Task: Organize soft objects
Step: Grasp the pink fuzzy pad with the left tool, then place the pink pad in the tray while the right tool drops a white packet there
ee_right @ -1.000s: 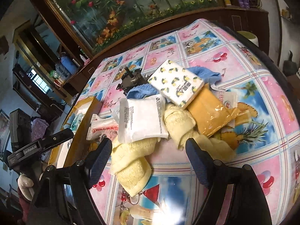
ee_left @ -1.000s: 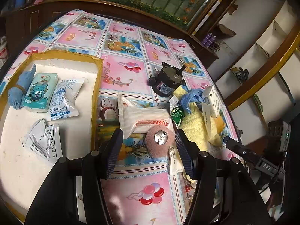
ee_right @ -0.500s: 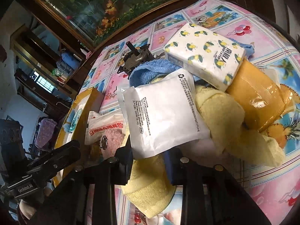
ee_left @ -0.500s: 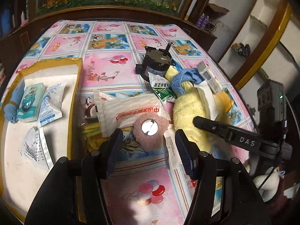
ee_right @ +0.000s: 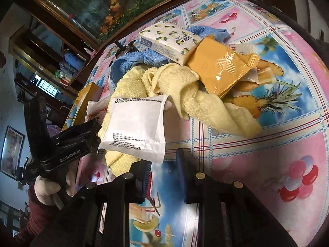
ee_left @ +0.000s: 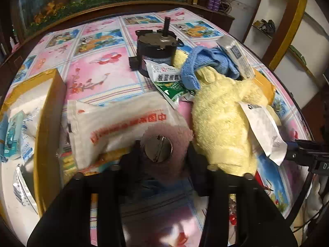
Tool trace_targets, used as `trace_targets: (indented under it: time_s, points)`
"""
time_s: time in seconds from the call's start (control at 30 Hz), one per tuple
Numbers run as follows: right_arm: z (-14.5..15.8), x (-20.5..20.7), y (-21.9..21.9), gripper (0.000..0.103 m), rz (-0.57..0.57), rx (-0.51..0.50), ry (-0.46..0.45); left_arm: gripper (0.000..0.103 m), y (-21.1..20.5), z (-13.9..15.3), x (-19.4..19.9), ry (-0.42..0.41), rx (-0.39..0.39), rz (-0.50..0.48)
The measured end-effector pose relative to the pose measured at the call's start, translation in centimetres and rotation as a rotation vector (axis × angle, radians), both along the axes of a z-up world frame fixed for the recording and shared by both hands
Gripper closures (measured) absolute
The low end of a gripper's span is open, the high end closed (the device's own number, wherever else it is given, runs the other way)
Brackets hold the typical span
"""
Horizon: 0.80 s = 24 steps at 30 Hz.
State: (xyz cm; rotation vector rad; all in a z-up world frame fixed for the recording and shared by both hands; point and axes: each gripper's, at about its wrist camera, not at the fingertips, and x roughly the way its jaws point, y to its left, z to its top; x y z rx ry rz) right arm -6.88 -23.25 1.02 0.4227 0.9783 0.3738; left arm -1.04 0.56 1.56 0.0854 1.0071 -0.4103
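My left gripper is shut on a round pink fuzzy pad with a metal pin disc, just above a white red-printed pouch. My right gripper is shut on the lower edge of a white flat packet and holds it up over the yellow towel. The same packet shows at the right of the left wrist view. A blue cloth, a lemon-print tissue pack and an orange packet lie in the pile.
A yellow-rimmed white tray at the left holds desiccant sachets and a blue cloth. A black motor stands behind the pile. A green sachet lies beside it. The table carries a pink patterned cloth.
My left gripper has moved forward and closed on the pink pad. My right gripper has closed on the white packet and lifted it off the pile toward itself.
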Motion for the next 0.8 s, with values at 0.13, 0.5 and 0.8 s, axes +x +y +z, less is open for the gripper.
trace_targets:
  time_s: [0.13, 0.5, 0.8]
  points:
    - [0.9, -1.1, -0.1, 0.077, -0.012, -0.066, -0.036, 0.066, 0.6, 0.9, -1.7, -0.024, -0.021, -0.025]
    - [1.2, -2.1, -2.1, 0.070, -0.044, -0.046, -0.068, 0.066, 4.4, 4.0, -6.0, -0.056, -0.173, 0.019]
    - [2.1, 0.9, 3.7, 0.050, 0.032, -0.164, -0.112, 0.066, 6.1, 4.4, -7.5, -0.051, -0.260, 0.071]
